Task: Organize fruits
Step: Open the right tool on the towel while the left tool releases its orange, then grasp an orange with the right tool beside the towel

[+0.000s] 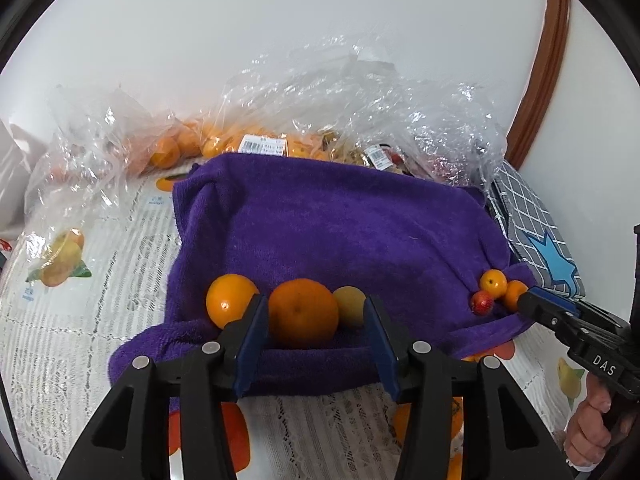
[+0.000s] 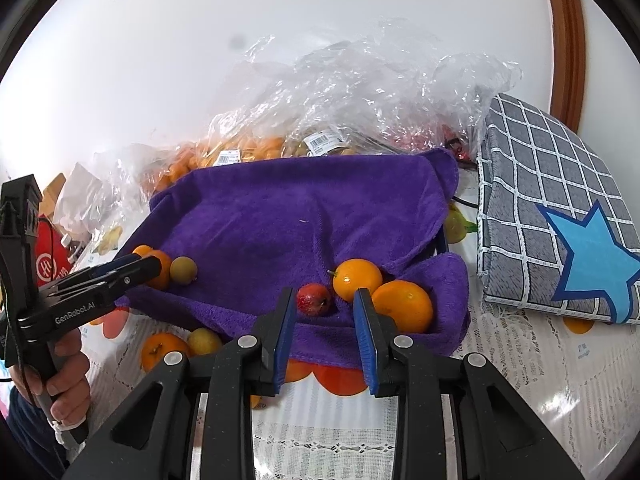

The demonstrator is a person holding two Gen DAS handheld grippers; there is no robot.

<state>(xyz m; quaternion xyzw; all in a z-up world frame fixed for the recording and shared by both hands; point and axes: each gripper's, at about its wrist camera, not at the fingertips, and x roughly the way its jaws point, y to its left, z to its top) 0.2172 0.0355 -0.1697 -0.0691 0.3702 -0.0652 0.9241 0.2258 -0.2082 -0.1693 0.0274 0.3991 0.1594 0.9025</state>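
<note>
The left tool is standing spread around a large orange, pads not visibly pressing it. The right tool is sitting part-open, jaws apart, just before a small red fruit (nothing pinched). Both fruits are lying on the purple towel covering the counter; beyond it, bags of fruit are resting against the wall.
</note>
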